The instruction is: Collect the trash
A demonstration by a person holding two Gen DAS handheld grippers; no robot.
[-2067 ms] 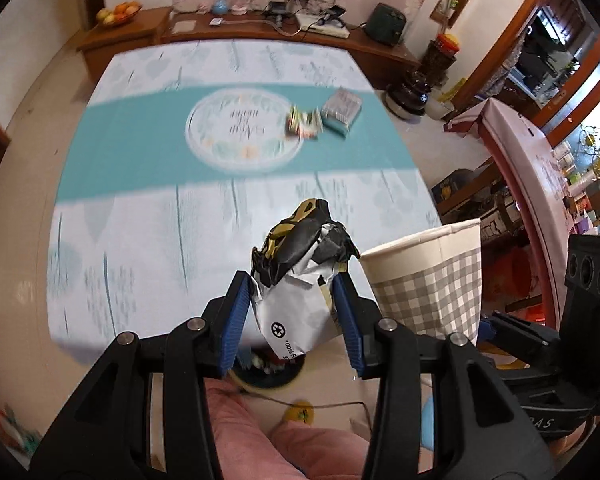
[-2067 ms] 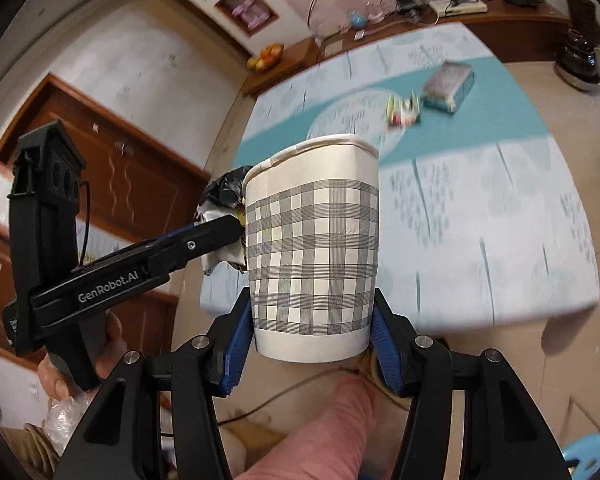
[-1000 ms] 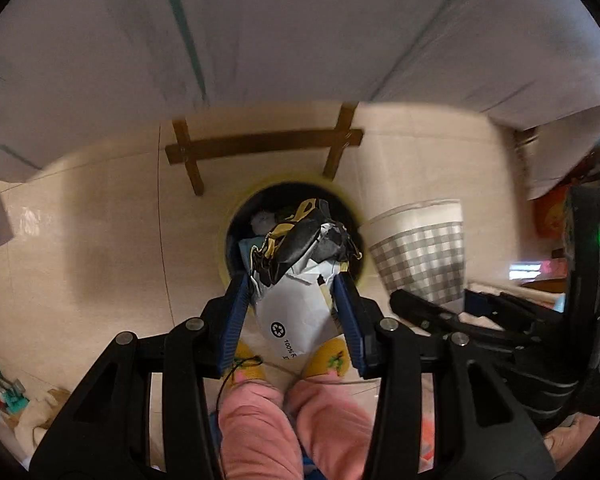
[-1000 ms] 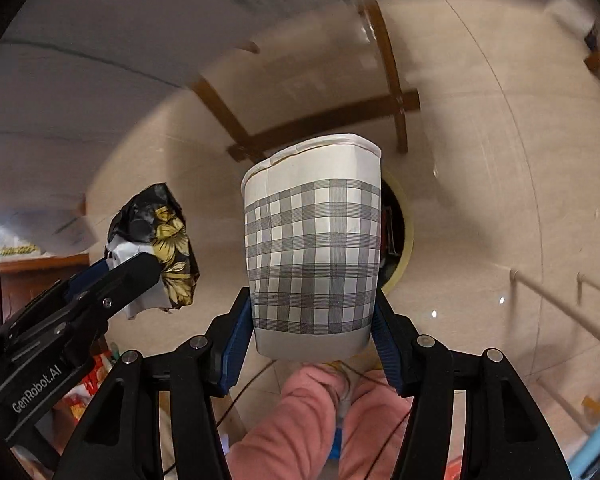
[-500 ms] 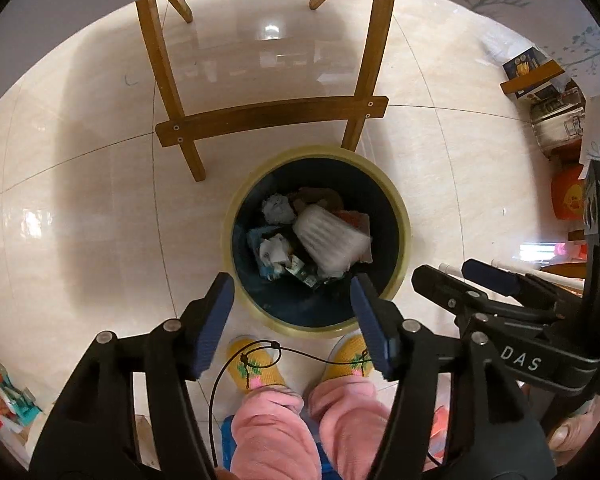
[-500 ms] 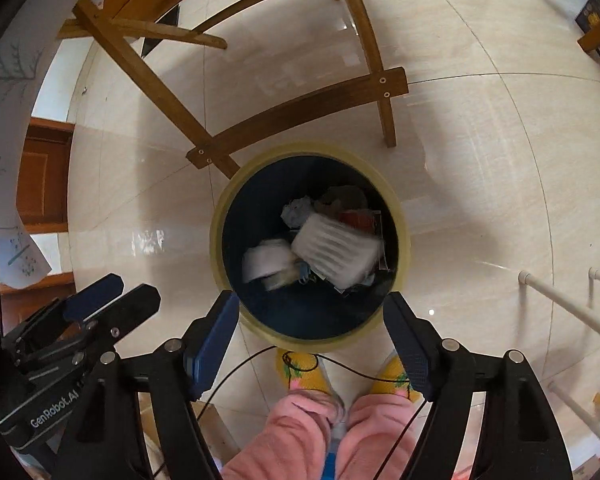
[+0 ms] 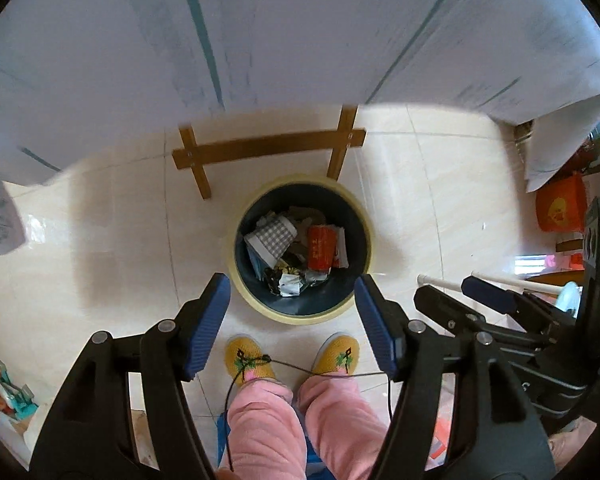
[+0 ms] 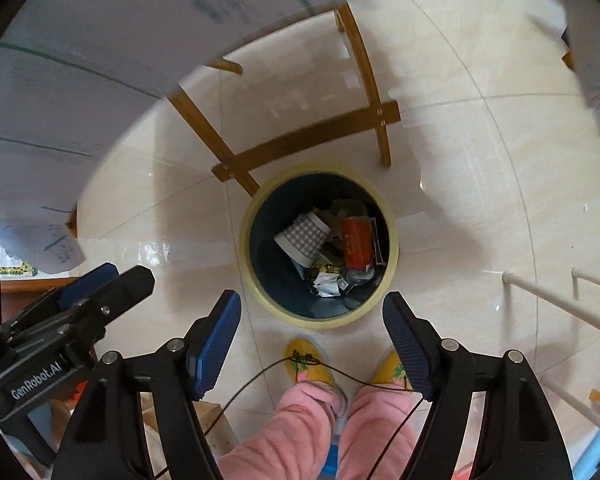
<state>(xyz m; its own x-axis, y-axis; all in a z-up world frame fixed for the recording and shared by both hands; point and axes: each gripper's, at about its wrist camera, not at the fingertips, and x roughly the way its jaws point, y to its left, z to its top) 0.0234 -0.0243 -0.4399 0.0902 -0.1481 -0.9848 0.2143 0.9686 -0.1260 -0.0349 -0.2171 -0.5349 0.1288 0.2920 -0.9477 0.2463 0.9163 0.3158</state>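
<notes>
We count one trash bin [image 7: 236, 276], round, yellow rim, dark inside, standing on the tiled floor [image 7: 100, 240] just in front of two yellow slippers [image 7: 250, 356] and pink trouser legs [image 7: 266, 424]. In the bin, left to right: one checked paper cup [image 7: 270, 238] on its side, one crumpled foil wrapper [image 7: 290, 282] below it toward the near wall, one red carton [image 7: 321, 247] at the right; other scraps under them we cannot count. Writing on the red carton is too small to read. Behind the bin is one wooden table frame [image 7: 268, 148] with the white, teal-striped tablecloth [image 7: 300, 32] hanging above it. Readable text: "GenRobot.AI" on the side of the left gripper [image 8: 104, 284] as seen from the right wrist view; nothing else is legible. Two grippers in all. From its own camera the left gripper [image 7: 292, 324] points down over the bin, its jaws are opening, blue pads wide apart, nothing between them and touching nothing. The right gripper [image 8: 312, 340] also hangs over the bin, jaws spread wide, empty, no contact; it also shows at the right edge of the left view [image 7: 452, 300]. One thin black cord [image 8: 340, 376] crosses the slippers. One orange bag [image 7: 560, 208] sits far right.
</notes>
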